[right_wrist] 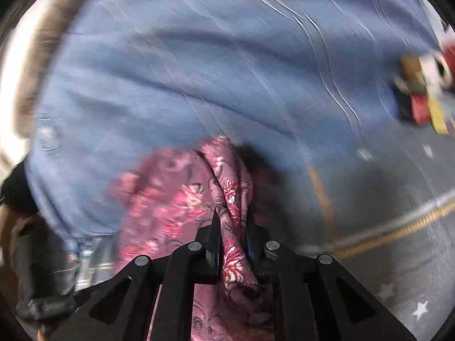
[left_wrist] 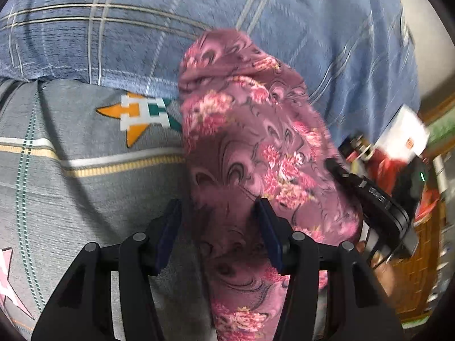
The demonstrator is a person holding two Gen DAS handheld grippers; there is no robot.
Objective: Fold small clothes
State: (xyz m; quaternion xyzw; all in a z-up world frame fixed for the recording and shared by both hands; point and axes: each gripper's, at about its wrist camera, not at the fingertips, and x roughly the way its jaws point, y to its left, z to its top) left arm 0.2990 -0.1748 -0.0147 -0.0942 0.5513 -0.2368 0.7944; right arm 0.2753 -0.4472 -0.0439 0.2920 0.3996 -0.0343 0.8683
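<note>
Right gripper [right_wrist: 231, 227] has its jaws nearly closed, pinching a bunched ridge of the pink floral garment [right_wrist: 176, 199] between the pads — firm hold, cloth runs up through the gap. Left gripper [left_wrist: 217, 221] has its jaws about half open; the same garment [left_wrist: 250, 130] passes between them, but the pads don't visibly press it, so no grip there. The garment hangs rumpled and partly lifted over the grey star-print sheet [left_wrist: 85, 153], with a blue plaid quilt [left_wrist: 142, 28] heaped behind and blurry clutter [left_wrist: 398, 147] off to the side. Progress looks early — no flat spread, no clean fold line visible. Still to do: lay it out, square the edges, fold it over.
</note>
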